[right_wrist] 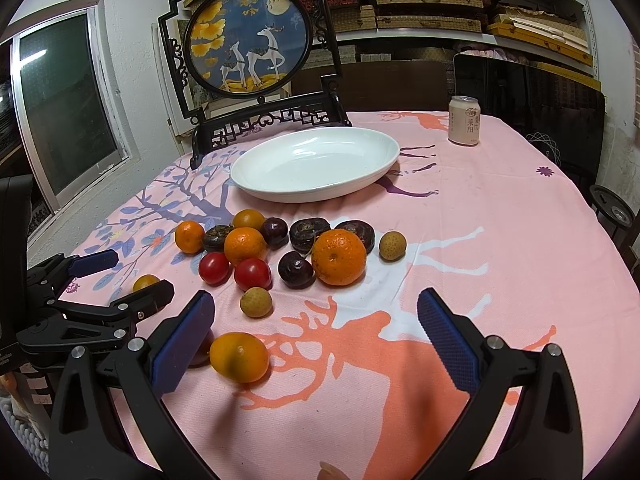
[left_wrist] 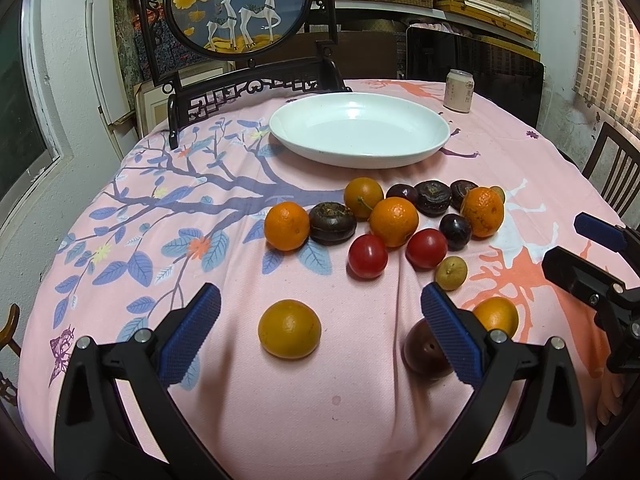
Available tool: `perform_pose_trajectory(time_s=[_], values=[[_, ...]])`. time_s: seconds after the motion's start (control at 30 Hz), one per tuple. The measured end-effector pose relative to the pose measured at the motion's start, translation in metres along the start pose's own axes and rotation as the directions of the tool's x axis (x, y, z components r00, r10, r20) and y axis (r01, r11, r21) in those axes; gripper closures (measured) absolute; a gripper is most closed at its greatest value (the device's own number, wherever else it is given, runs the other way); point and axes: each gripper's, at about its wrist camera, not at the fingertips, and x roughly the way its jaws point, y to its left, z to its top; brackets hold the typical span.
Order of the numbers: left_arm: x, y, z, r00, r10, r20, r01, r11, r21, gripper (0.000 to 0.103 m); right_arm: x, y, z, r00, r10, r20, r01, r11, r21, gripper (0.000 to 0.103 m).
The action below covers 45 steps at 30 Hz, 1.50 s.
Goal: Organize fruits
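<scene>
Fruit lies loose: a round yellow-orange citrus (left_wrist: 289,329) sits between the spread left tongs (left_wrist: 320,322); the right tongs (right_wrist: 316,326) also gape, empty.

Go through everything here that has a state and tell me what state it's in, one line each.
left gripper: open, holding nothing
right gripper: open, holding nothing
white plate: upright on the cloth, nothing in it
fruits: all loose on the tablecloth, none on the plate
yellow-orange fruit: lying between the left fingers, not gripped
drink can: standing upright; whether opened, cannot tell
</scene>
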Motion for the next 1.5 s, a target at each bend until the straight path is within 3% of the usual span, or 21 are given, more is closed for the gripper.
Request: perform_pose_trajectory(time_s=[0.67, 0.83, 1.0, 1.03, 1.17, 1.33, 1.43, 1.5], values=[[0.005, 0.011, -0.002, 1.000, 0.003, -0.031, -0.003, 1.000, -0.017, 0.002, 0.008, 0.002, -0.006, 0.995, 0.074, -0.059, -0.074, 0.997, 0.010, 0.001], [0.019, 0.022, -0.006, 0.991, -0.039, -0.129, 0.041, 0.999, 0.018, 0.002, 0.019, 0.006, -0.012, 0.976, 0.123, -0.180, -0.128, 0.992, -0.018, 0.001], [0.030, 0.029, -0.020, 0.981, -0.001, -0.193, 0.031, 0.988, 0.152, 0.002, 0.034, 0.005, -0.023, 0.937, 0.123, -0.326, -0.141, 0.989, -0.034, 0.001], [0.033, 0.030, -0.022, 0.978, 0.005, -0.207, 0.030, 0.986, 0.166, 0.002, 0.035, 0.003, -0.024, 0.933, 0.127, -0.338, -0.145, 0.989, -0.029, 0.001], [0.040, 0.051, -0.022, 0.962, -0.137, -0.235, 0.159, 0.984, 0.080, 0.002, 0.034, 0.007, -0.028, 0.930, 0.116, -0.349, -0.158, 0.983, -0.095, 0.001], [0.038, 0.047, -0.023, 0.965, -0.128, -0.229, 0.157, 0.981, 0.111, 0.002, 0.037, 0.025, -0.034, 0.917, 0.013, -0.399, -0.138, 0.948, -0.287, 0.001], [0.037, 0.045, -0.022, 0.968, -0.121, -0.222, 0.150, 0.981, 0.123, 0.002, 0.036, 0.023, -0.032, 0.919, 0.048, -0.391, -0.162, 0.951, -0.263, 0.001], [0.037, 0.045, -0.021, 0.966, -0.137, -0.220, 0.168, 0.978, 0.127, 0.005, 0.032, 0.021, -0.027, 0.920, 0.130, -0.369, -0.225, 0.947, -0.228, 0.001]])
